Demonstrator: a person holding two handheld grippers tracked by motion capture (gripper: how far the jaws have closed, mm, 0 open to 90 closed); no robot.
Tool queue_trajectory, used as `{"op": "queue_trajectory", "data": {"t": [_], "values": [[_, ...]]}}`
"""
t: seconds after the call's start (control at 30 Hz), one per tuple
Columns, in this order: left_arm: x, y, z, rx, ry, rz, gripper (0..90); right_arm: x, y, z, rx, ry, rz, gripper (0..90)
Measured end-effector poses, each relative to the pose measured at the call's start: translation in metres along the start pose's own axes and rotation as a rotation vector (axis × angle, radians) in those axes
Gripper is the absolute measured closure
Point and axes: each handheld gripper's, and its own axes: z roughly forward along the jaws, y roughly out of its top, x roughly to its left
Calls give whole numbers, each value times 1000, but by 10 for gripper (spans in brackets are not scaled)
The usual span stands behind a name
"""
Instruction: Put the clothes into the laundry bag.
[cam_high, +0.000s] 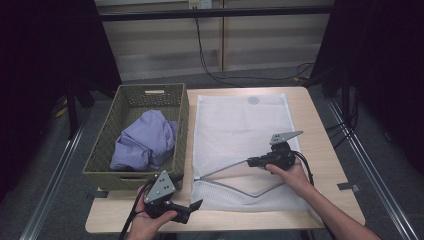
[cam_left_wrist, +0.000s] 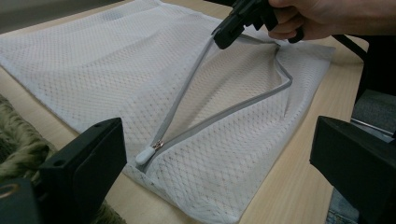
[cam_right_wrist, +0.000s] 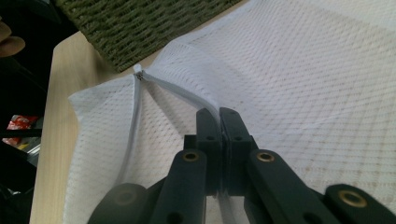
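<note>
Right gripper (cam_high: 250, 162) pinches the mesh laundry bag's (cam_high: 240, 125) zipper edge and holds it up; left gripper (cam_high: 195, 206) waits with jaws spread and empty.

High view: the bag lies flat on the table (cam_high: 325, 150), its left edge just beside the wicker basket (cam_high: 125, 100) holding purple cloth (cam_high: 145, 142); bare wood runs along the right and near edges. Left gripper view: the zipper (cam_left_wrist: 182, 95) gapes in a V, its pull (cam_left_wrist: 145, 154) near the bag's corner. Right gripper view: clamped jaws grip the raised zipper edge (cam_right_wrist: 187, 98).

A wooden table (cam_high: 320, 165) bears a mesh bag (cam_high: 235, 125) beside a wicker basket (cam_high: 107, 150).
</note>
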Motion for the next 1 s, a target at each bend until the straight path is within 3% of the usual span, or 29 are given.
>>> {"op": "queue_trajectory", "data": {"t": [1.0], "values": [[-1,0,0,-1,-1,5,37,4,22,-21,-118,0,-11,884]]}}
